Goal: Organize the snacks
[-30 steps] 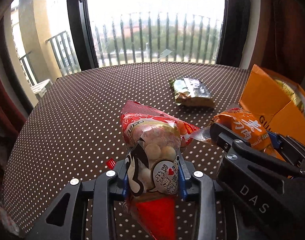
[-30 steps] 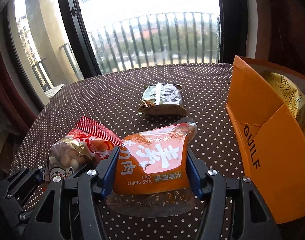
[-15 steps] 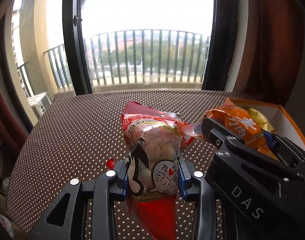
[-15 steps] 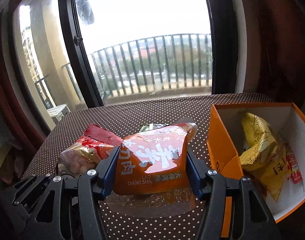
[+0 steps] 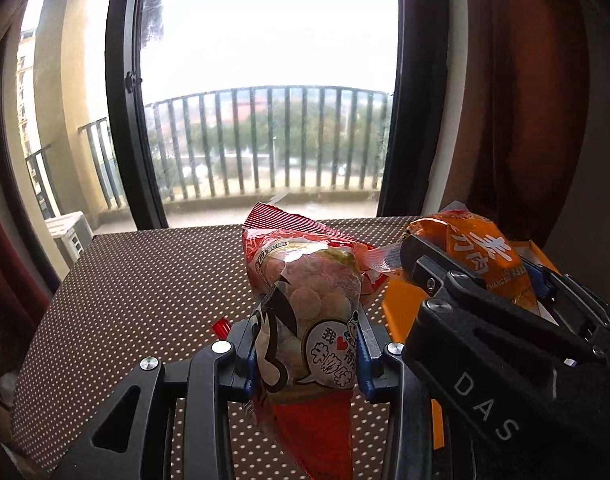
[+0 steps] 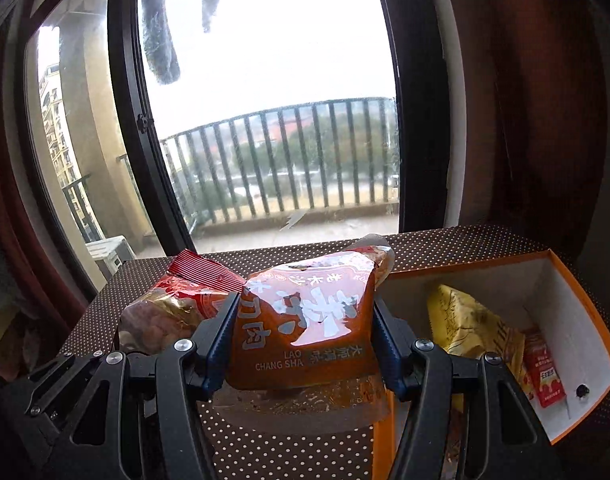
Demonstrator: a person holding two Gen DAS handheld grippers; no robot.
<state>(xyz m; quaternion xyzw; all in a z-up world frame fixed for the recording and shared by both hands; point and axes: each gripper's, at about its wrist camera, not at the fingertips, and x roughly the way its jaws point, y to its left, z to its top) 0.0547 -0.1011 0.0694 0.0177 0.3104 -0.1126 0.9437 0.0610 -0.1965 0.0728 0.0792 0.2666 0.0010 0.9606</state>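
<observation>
My left gripper (image 5: 307, 354) is shut on a red snack bag (image 5: 309, 304) with round balls showing through it, held above the table. My right gripper (image 6: 303, 342) is shut on an orange snack packet (image 6: 305, 328), held up just left of the open orange box (image 6: 585, 304). The right gripper and its orange packet (image 5: 485, 264) show in the left wrist view, and the red bag (image 6: 173, 312) shows at left in the right wrist view. The box holds a yellow packet (image 6: 469, 324) and a small red packet (image 6: 543, 372).
The table has a brown cloth with white dots (image 5: 137, 296). Behind it stands a tall window with a black frame (image 5: 121, 100), and dark curtains (image 6: 545, 100) hang at the right. The green packet seen earlier is hidden.
Both grippers have risen and tilted up with their packets. The box interior has come into view at the right, and the green packet on the table has dropped out of sight.
</observation>
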